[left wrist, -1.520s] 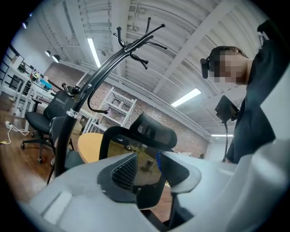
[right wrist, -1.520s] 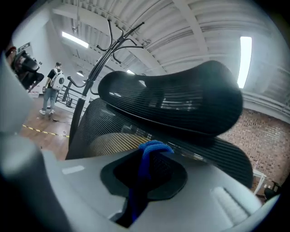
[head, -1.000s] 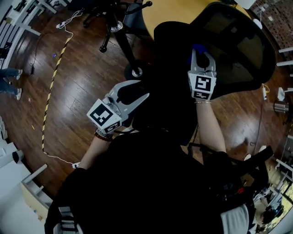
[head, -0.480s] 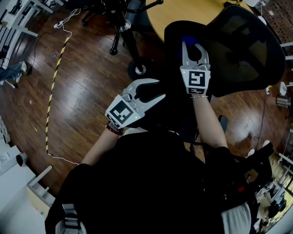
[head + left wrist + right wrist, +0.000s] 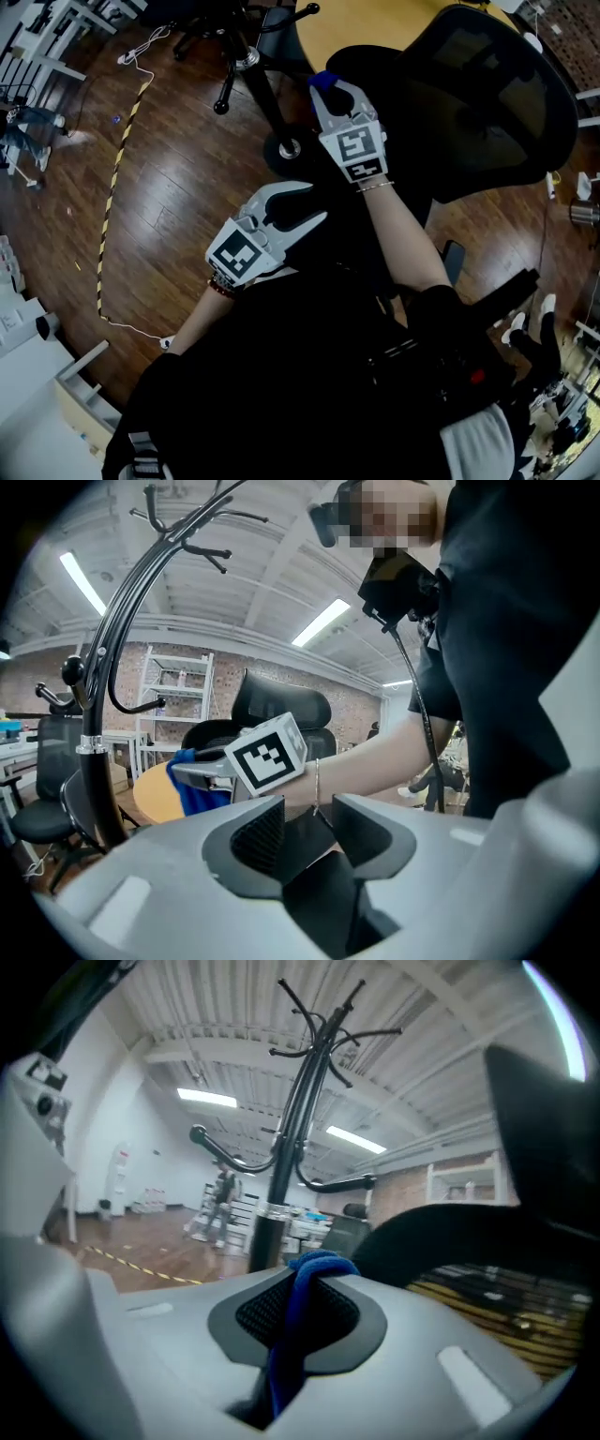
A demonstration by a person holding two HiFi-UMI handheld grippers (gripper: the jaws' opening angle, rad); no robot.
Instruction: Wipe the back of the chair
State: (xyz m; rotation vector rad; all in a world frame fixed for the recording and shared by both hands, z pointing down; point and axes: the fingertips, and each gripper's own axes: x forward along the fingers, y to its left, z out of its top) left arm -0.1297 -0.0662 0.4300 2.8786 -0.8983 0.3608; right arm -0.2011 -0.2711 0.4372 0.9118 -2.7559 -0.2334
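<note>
Right gripper (image 5: 330,92) clamped on blue cloth (image 5: 322,80) by the left edge of the chair (image 5: 506,103) back; left gripper (image 5: 302,204) half open, empty, nearer the person

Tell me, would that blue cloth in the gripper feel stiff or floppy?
Probably floppy: the right gripper squeezes the blue cloth into a thin fold that bunches above its jaws. Likely light, since a small pinch holds it. The textured pads probably stop slipping.

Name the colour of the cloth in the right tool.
The cloth is blue, clearest in the right gripper view.
</note>
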